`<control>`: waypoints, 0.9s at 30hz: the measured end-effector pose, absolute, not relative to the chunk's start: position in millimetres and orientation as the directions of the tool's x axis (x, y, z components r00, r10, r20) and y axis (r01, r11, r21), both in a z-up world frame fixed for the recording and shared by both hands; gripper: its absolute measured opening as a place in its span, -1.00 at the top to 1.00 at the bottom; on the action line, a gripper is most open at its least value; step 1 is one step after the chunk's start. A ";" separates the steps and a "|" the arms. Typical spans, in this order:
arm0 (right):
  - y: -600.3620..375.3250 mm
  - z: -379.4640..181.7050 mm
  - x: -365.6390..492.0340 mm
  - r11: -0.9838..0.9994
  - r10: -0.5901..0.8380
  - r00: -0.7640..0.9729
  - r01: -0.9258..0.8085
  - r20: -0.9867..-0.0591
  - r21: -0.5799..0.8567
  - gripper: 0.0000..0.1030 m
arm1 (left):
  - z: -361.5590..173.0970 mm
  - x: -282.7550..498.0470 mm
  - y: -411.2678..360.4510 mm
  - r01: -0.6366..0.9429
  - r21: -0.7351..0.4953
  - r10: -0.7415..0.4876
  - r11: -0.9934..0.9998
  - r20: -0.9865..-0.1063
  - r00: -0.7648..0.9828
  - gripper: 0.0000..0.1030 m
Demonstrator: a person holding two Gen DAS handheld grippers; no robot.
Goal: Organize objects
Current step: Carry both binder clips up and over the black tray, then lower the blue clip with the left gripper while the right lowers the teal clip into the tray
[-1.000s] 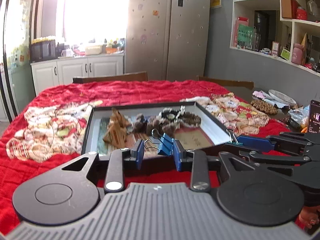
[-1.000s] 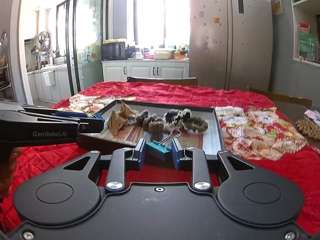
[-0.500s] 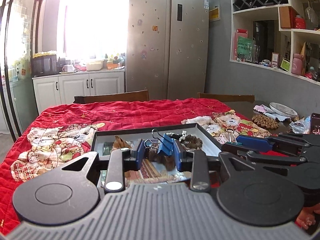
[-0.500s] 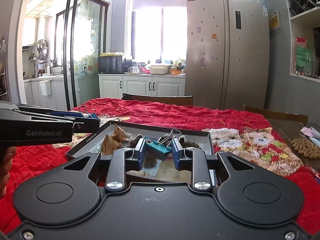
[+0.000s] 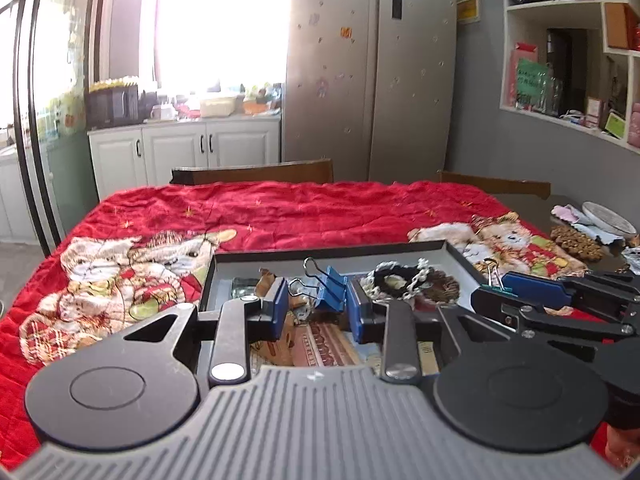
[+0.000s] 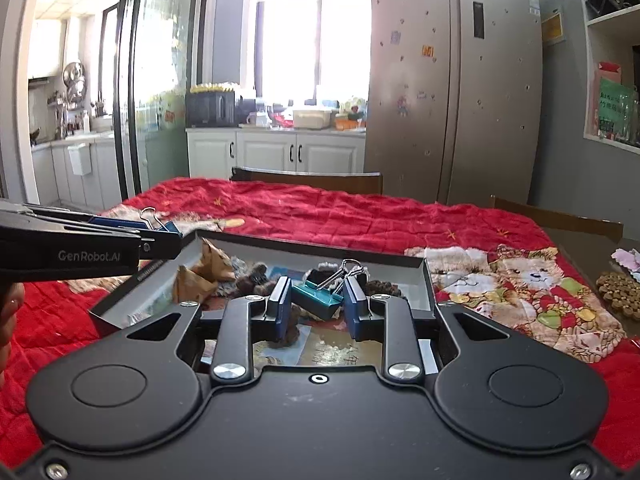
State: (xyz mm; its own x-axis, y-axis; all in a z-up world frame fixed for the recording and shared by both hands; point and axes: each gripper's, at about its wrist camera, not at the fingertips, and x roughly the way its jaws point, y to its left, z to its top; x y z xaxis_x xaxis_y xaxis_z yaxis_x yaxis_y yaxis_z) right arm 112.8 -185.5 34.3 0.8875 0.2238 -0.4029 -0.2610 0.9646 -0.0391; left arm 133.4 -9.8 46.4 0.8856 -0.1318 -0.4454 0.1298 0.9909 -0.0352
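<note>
My left gripper (image 5: 318, 304) is shut on a blue binder clip (image 5: 330, 288) and holds it above the near part of a grey tray (image 5: 328, 249). My right gripper (image 6: 317, 305) is shut on a teal binder clip (image 6: 318, 300) over the same tray (image 6: 426, 280). The tray holds brown paper wads (image 6: 208, 270), dark fuzzy scrunchies (image 5: 400, 280) and printed cards. Each gripper shows in the other's view: the right gripper (image 5: 496, 286) at the tray's right edge, the left gripper (image 6: 162, 230) at its left corner.
The tray lies on a red quilt (image 6: 360, 212) with bear patches covering the table. Wooden chair backs (image 5: 256, 172) stand behind the table. A beaded mat (image 5: 576, 240) and a plate (image 5: 608, 218) lie at the right edge. Fridge and cabinets are beyond.
Both grippers have risen and moved forward over the tray, each still holding its clip. The views tilted up, then slightly back down.
</note>
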 end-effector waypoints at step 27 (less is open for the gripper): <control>-177.9 -16.7 169.5 0.966 0.209 0.829 -0.258 -0.519 -0.023 0.49 | -8.8 191.0 -17.2 0.109 -0.026 -0.105 0.994 -0.570 0.815 0.32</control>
State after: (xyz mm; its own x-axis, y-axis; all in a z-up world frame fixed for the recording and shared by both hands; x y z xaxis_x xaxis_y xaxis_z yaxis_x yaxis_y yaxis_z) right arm 169.5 -177.9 -16.7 0.8287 0.2089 -0.5193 -0.2576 0.9660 -0.0225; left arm 191.0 -17.2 -8.8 0.8152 -0.1049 -0.5696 0.1094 0.9936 -0.0263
